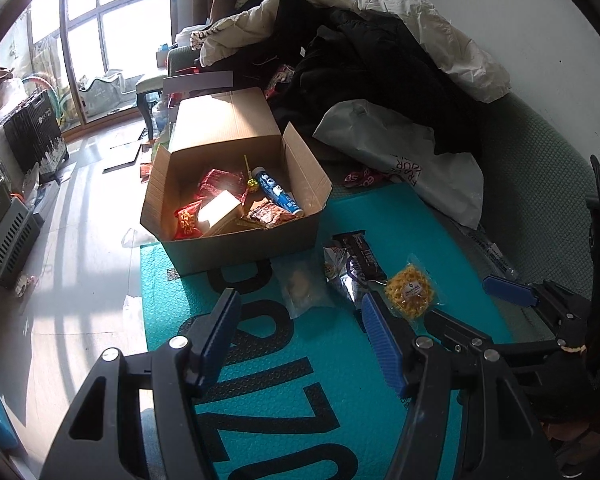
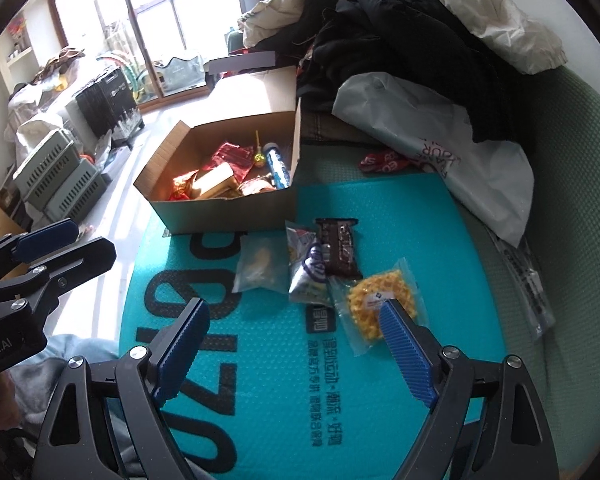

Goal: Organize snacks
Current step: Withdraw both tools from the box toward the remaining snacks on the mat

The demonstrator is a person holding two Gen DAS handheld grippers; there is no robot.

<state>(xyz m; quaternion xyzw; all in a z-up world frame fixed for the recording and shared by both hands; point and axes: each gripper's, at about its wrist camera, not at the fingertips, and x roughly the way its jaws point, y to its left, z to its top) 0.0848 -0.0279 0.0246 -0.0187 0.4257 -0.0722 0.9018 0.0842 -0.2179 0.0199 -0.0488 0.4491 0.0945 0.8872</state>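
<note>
An open cardboard box holding several snacks stands at the far edge of a teal mat. In front of it lie a clear pack, a silver and purple pack, a brown pack and a yellow snack pack. My left gripper hangs open above the mat near the clear pack and holds nothing. My right gripper is wide open, with one finger over the yellow pack's near edge.
A heap of dark and white clothes and a white plastic bag crowd the green sofa behind the mat. Red wrappers lie by the bag. Grey crates stand on the floor at left.
</note>
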